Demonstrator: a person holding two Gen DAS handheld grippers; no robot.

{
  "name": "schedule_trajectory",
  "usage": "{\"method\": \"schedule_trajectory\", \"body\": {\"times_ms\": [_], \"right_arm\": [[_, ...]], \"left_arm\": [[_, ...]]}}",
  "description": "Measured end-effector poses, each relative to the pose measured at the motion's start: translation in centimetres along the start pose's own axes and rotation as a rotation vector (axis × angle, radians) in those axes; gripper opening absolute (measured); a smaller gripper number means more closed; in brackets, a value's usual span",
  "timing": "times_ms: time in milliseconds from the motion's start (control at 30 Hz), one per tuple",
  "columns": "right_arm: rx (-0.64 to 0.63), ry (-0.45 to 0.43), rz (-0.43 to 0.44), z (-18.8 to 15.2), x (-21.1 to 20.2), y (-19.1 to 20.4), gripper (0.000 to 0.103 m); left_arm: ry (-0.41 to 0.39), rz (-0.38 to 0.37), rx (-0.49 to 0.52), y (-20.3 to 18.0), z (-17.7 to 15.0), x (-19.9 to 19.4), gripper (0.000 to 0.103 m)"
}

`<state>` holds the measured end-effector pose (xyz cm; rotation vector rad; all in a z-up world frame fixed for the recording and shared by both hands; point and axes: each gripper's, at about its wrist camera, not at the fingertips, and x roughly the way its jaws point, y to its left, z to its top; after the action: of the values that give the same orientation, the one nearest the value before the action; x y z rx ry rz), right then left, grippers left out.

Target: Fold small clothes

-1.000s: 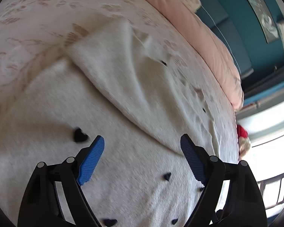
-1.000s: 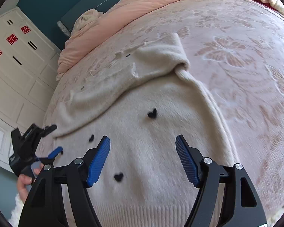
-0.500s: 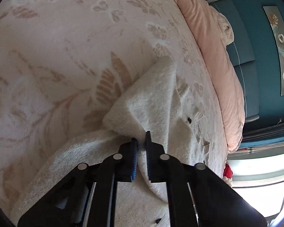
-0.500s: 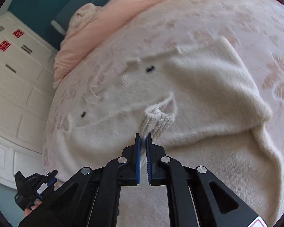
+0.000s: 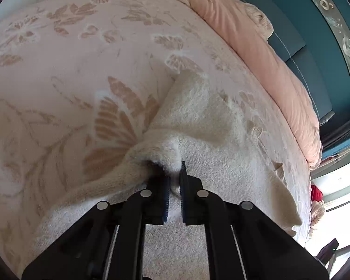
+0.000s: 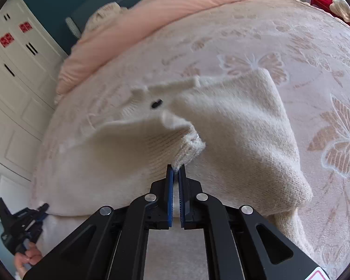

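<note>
Right wrist view: both grippers (image 6: 175,171) (image 5: 173,170) pinch the cream sweater (image 6: 233,126); no readable writing shows.

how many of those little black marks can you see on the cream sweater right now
1. A single black mark shows on the sweater near its far edge in the right wrist view. The left wrist view shows none; others may be hidden under the lifted folds.

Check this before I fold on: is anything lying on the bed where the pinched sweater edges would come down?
Nothing visible does. Both tools, left and right, pinch the cream sweater; beyond it lies only bare floral bedspread.
</note>
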<state>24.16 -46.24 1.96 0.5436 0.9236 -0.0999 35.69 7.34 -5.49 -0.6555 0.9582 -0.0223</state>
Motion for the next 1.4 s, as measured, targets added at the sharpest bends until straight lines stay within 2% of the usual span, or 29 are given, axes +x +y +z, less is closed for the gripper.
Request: {"method": "schedule_trajectory", "body": {"times_ms": [67,100,167,200,300,367,400,467,500,600,667,733,800,867,933,1000,1033,1067,1100,1133,1167,1200,1233,1300,1367,1400], "right_arm": [[0.013,-0.074,0.075,0.5,-1.9,0.2,0.004],[0.006,-0.081,0.056,0.6,-1.7,0.0,0.004],[0.040,0.054,-0.032,0.1,1.6,-2.1,0.004],[0.072,0.095,-0.041,-0.4,2.6,-2.7,0.004],[0.100,0.033,0.002,-0.6,0.7,-2.4,0.006],[0.065,-0.003,-0.067,-0.7,-0.7,-1.3,0.011],[0.036,-0.053,-0.097,-0.7,-1.9,-0.5,0.014],[-0.011,-0.154,-0.077,-0.7,-4.1,0.8,0.014],[-0.035,-0.166,-0.053,-0.5,-4.6,1.7,0.014],[-0.117,-0.101,0.044,-0.8,-3.5,5.8,0.014],[-0.142,-0.053,0.124,-1.8,-2.3,8.8,0.014],[-0.156,0.002,0.204,-3.1,-0.7,12.4,0.014],[-0.202,0.038,0.264,-4.2,0.8,16.6,0.014],[-0.273,0.081,0.298,-5.3,3.0,20.7,0.014],[-0.312,0.173,0.305,-7.2,6.4,23.7,0.014],[-0.344,0.360,0.260,-10.4,11.3,25.6,0.014],[-0.385,0.406,0.226,-12.1,12.8,26.3,0.014],[-0.453,0.336,0.191,-13.0,12.3,27.2,0.014],[-0.500,0.307,0.164,-13.3,11.6,28.2,0.013],[-0.487,0.302,0.170,-13.2,11.0,28.5,0.011],[-0.420,0.304,0.229,-12.8,10.4,28.3,0.009],[-0.334,0.306,0.265,-12.5,10.1,27.6,0.008],[-0.261,0.316,0.245,-12.6,10.4,26.7,0.008],[-0.242,0.397,0.216,-13.6,11.8,25.6,0.000],[-0.216,0.387,0.234,-13.1,9.5,24.4,0.003],[-0.205,0.370,0.263,-12.8,7.5,23.5,0.010]], "left_arm": [[0.001,0.008,0.023,0.0,0.0,0.0,0.007],[0.009,0.017,0.024,0.2,0.0,0.3,0.007],[0.037,0.034,0.031,0.6,-0.3,1.0,0.007],[0.044,0.038,0.033,0.7,-0.4,1.3,0.008],[0.044,0.031,0.066,0.8,-0.7,0.9,0.010],[0.056,0.013,0.075,1.0,-0.9,0.3,0.014],[0.062,-0.008,0.070,1.2,-1.1,-0.2,0.017],[0.057,-0.058,0.051,1.7,-1.5,-1.9,0.022],[0.046,-0.074,0.043,2.0,-1.7,-2.7,0.025],[0.019,-0.025,0.015,3.2,-1.7,-3.7,0.029],[0.036,0.027,-0.009,4.1,-1.7,-3.6,0.029],[0.041,0.031,-0.032,4.9,-1.8,-3.9,0.029],[0.045,0.049,-0.009,5.2,-2.1,-4.5,0.029],[0.044,0.075,0.057,5.2,-2.6,-5.2,0.029],[0.038,0.095,0.119,5.3,-3.1,-5.8,0.029],[0.038,0.102,0.151,5.9,-3.6,-6.3,0.029],[0.043,0.102,0.157,6.4,-3.7,-6.4,0.029],[0.045,0.101,0.157,6.8,-3.7,-6.5,0.029],[0.041,0.095,0.156,7.3,-3.7,-6.6,0.029],[0.040,0.098,0.153,7.6,-3.6,-6.8,0.029],[0.039,0.119,0.146,8.0,-3.6,-6.8,0.036],[0.041,0.109,0.131,8.7,-3.5,-6.8,0.036],[0.039,0.087,0.110,9.1,-3.5,-6.8,0.036],[0.045,0.084,0.085,9.2,-3.6,-7.3,0.036],[0.067,0.088,0.087,8.9,-3.6,-8.0,0.038],[0.072,0.078,0.090,9.0,-3.7,-8.6,0.042]]}}
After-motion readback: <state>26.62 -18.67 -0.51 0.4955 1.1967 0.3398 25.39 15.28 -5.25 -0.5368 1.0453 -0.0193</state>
